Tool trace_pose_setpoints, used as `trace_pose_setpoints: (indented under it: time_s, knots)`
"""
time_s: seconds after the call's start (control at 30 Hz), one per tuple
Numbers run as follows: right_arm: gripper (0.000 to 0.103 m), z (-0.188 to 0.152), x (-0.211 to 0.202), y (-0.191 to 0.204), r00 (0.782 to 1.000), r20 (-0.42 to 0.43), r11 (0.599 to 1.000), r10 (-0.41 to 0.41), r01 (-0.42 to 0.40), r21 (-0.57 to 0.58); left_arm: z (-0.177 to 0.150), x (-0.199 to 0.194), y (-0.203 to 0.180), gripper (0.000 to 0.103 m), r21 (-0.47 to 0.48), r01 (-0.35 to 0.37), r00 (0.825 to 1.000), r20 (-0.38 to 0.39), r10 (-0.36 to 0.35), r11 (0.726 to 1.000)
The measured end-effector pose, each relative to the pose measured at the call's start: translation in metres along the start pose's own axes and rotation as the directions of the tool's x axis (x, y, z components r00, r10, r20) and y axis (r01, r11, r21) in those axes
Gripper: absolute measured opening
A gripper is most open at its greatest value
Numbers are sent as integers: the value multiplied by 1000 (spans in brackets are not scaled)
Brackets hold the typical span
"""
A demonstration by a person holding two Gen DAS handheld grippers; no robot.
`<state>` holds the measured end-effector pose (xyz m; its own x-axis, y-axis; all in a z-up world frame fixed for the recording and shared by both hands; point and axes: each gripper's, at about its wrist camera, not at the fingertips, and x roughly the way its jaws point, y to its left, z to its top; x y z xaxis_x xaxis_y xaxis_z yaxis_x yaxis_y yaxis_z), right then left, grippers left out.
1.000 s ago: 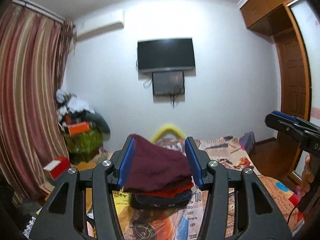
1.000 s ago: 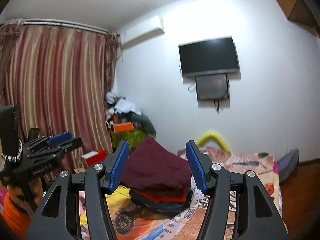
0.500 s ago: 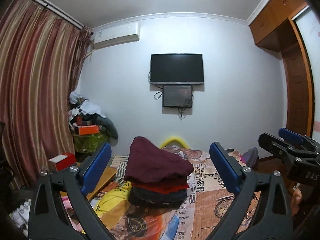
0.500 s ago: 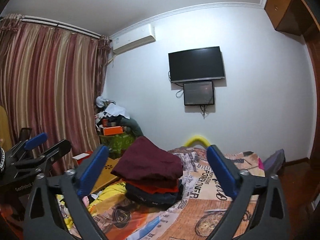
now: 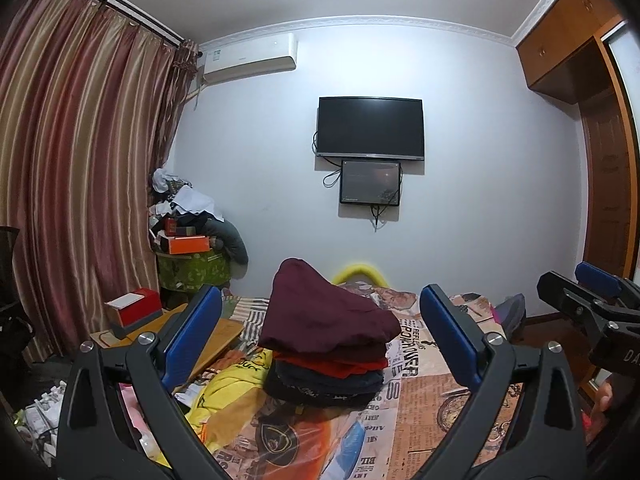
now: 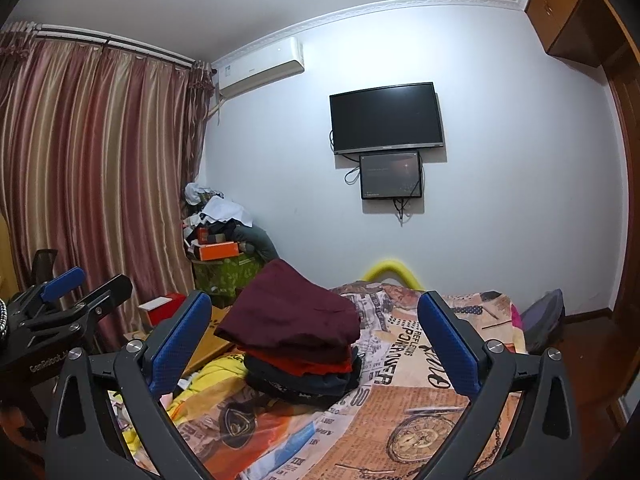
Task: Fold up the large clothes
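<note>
A bedroom with a pale wall bearing a dark television [image 5: 370, 127], a smaller screen [image 5: 370, 182] beneath it, and an air conditioner [image 5: 250, 58] at 11 o'clock. Striped curtains [image 5: 80, 184] fill the left side; wooden cabinets [image 5: 568, 32] stand at 2 o'clock. The bed [image 5: 424, 396] carries a newspaper-print cover. At 9 o'clock a green box [image 5: 194, 270] supports piled oddments, including an orange box [image 5: 188, 244]. A red box [image 5: 134, 312] rests on a low wooden desk [image 5: 216, 336]. The stack of folded clothes [image 5: 328, 336], maroon over red over dark layers, lies mid-bed; yellow fabric [image 5: 224, 392] lies loose just beside it at 8 o'clock. The left gripper [image 5: 320, 332] and right gripper [image 6: 314, 336] both have jaws spread wide, holding nothing, well short of the stack.
</note>
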<state>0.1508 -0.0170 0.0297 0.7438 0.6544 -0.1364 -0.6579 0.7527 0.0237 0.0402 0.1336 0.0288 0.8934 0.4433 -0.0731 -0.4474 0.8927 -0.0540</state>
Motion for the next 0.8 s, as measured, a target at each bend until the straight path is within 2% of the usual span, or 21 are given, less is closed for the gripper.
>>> trace_pose_setpoints:
  time_s: [0.8]
  knots:
    - [102,-4,-3,0,998,-56,1000,-9,9,-10,-9,10,-4,100,15,-10,999,-33,11,1000]
